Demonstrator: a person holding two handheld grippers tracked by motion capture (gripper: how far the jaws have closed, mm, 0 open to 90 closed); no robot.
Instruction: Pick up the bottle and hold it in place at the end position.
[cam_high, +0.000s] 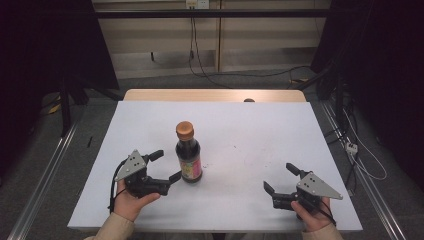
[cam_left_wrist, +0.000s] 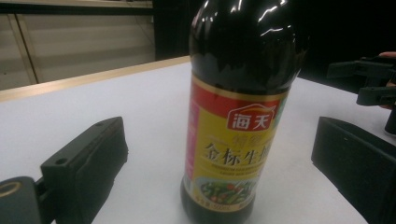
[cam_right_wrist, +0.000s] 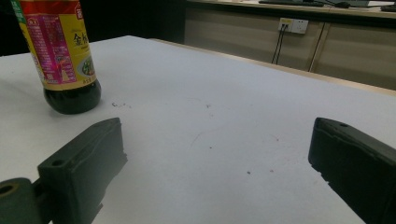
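Soy sauce bottle (cam_high: 188, 156): upright on the white table (cam_high: 250, 130), long axis vertical, orange cap up, label facing the left gripper (cam_high: 166, 166). It stands just ahead of that gripper's wide-apart jaws, untouched. Right gripper (cam_high: 280, 179): jaws spread, empty, well apart from the bottle.

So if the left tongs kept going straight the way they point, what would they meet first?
The bottle. It stands upright on the table, centred between the open jaws of the left tongs and just ahead of them. Neither jaw seems to touch it yet, though depth is hard to judge.
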